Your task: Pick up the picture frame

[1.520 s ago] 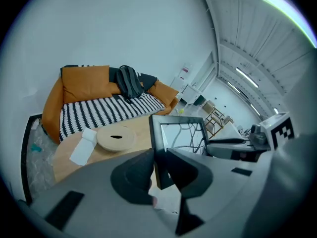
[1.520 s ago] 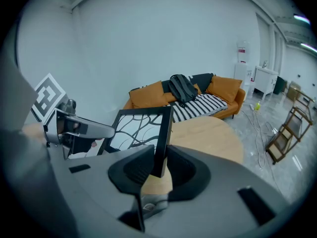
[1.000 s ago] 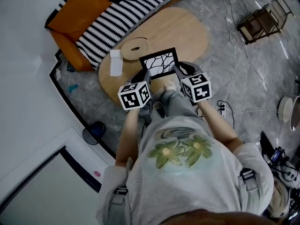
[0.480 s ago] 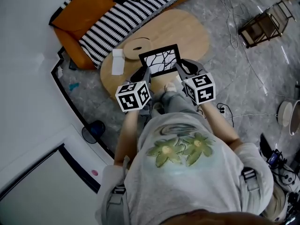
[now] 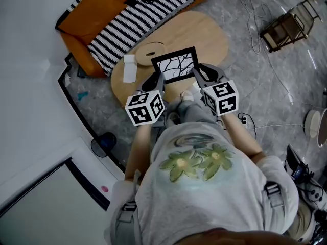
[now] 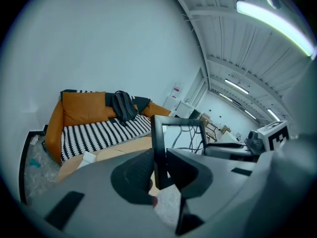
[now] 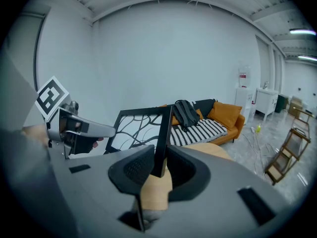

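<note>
One person stands over two grippers. The left gripper (image 5: 156, 79) and right gripper (image 5: 201, 73) each clamp a side edge of one black picture frame (image 5: 176, 65), held over one oval wooden table (image 5: 209, 32) on a grey stone floor (image 5: 255, 80). The frame's long axis runs left to right, and its face tilts up. Far left is one orange sofa (image 5: 87, 14).

place: living-room set in a lab hall | cues: orange sofa (image 5: 87, 22); wooden table (image 5: 204, 32); strip lights (image 6: 275, 21); floor cables (image 5: 276, 125)
</note>
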